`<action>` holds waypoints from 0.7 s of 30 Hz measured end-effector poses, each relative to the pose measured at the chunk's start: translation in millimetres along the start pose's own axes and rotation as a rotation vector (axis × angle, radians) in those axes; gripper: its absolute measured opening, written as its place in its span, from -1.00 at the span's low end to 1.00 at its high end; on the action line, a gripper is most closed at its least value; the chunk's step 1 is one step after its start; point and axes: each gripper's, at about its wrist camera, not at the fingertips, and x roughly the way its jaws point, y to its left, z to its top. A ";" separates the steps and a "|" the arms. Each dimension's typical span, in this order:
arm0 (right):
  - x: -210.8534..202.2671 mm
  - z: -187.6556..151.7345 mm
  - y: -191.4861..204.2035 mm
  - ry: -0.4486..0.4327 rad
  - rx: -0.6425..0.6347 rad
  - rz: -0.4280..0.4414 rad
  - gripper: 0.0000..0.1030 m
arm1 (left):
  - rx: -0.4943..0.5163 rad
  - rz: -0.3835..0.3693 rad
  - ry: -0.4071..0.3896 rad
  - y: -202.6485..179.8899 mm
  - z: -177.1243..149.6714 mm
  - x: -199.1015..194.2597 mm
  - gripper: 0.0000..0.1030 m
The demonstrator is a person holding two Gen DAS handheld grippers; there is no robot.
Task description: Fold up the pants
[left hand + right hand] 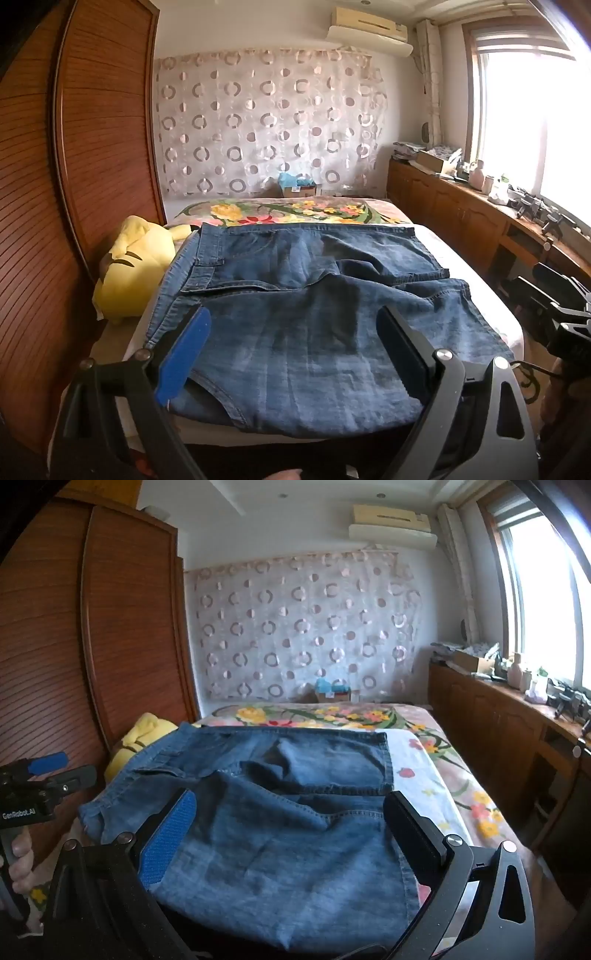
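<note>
left wrist view first: the left gripper (295, 350) hangs over the near end of the bed (476, 273), its jaws spread wide with nothing between them but air, the blue pad (184, 354) on one side and the black pad (402, 350) on the other. under it lie the jeans (303, 295), dark blue denim folded into a broad stack across the mattress, the waistband towards the far side, the near edge hanging just at the bed's foot. a yellow plush toy (129, 269) sits beside the denim on the left, against the wooden wardrobe (92, 147). the right gripper (565, 306) shows at the right edge, off the bed.

right wrist view now: the right gripper (291, 830) is wide apart too, holding nothing, poised above the near part of the jeans (280, 830). the floral bedspread (436, 760) shows to the right of the denim. the left gripper (40, 782) appears at the left edge, a hand (18, 864) wrapped round its handle.
</note>
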 end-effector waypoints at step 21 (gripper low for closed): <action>1.2 -0.1 0.5 -0.004 -0.007 -0.007 1.00 | -0.004 0.001 -0.004 0.6 0.0 -0.2 0.79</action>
